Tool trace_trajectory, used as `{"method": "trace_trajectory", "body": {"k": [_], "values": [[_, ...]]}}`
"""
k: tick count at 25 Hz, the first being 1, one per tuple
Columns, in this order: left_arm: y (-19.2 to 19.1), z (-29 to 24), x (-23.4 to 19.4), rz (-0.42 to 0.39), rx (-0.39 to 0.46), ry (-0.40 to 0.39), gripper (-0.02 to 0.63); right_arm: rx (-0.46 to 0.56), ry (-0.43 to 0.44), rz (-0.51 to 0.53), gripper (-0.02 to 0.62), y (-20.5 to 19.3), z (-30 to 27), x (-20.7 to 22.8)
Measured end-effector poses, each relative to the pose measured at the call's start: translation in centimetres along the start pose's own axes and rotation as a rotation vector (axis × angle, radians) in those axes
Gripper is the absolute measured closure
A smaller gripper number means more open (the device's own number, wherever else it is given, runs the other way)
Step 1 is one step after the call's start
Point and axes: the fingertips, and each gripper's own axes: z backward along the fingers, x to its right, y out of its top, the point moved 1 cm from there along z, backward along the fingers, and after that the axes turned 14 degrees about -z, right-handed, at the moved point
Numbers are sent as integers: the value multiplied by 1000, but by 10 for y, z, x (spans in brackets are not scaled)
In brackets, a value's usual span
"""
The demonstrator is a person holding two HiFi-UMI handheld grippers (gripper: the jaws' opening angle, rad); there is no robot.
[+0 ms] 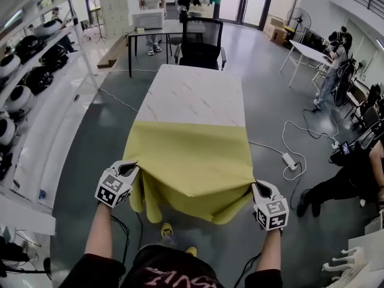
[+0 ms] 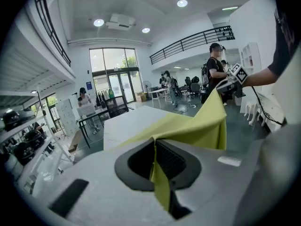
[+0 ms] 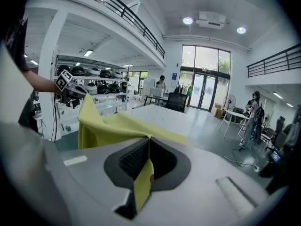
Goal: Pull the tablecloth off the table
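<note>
on the near half of the long white surface (image 1: 198, 95) lies the yellow cloth (image 1: 192, 155). the far half of the surface is bare, and the far edge of the cloth runs straight across it. the near edge of the cloth is off the surface and is held up in the air at its two near corners. the middle of that edge sags and hangs in soft folds between the corners.

the left tool (image 1: 128, 170) is squeezed tight on the left corner. its own view shows a thin strip of yellow cloth pinched in the slot between the jaws. the right tool (image 1: 262, 191) is squeezed tight on the right corner in the same way, with a yellow flap poking out toward the camera. both tools are in front of the near end of the surface, well apart, one at each side.

past the far end of the surface stands a black chair (image 1: 201, 44). a white cable (image 1: 289, 159) lies on the floor to the right. shelves (image 1: 24, 71) with round things run along the left.
</note>
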Motion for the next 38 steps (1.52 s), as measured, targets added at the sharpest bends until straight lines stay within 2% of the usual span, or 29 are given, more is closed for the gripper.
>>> {"method": "trace_trajectory", "body": {"k": [7, 12, 17, 24, 28, 38], "values": [[17, 28, 27, 12, 28, 57, 598, 107, -7, -58, 578, 11, 39, 5], [20, 39, 30, 97, 79, 102, 598, 118, -11, -69, 580, 5, 47, 1], [22, 45, 30, 154, 109, 126, 598, 146, -26, -124, 578, 4, 52, -2], [18, 40, 9, 251, 167, 128, 598, 202, -106, -228, 580, 11, 55, -3], [19, 35, -2, 271, 194, 128, 598, 255, -162, -294, 580, 13, 55, -3], [26, 38, -27, 325, 271, 184, 598, 333, -207, -315, 578, 34, 48, -10]]}}
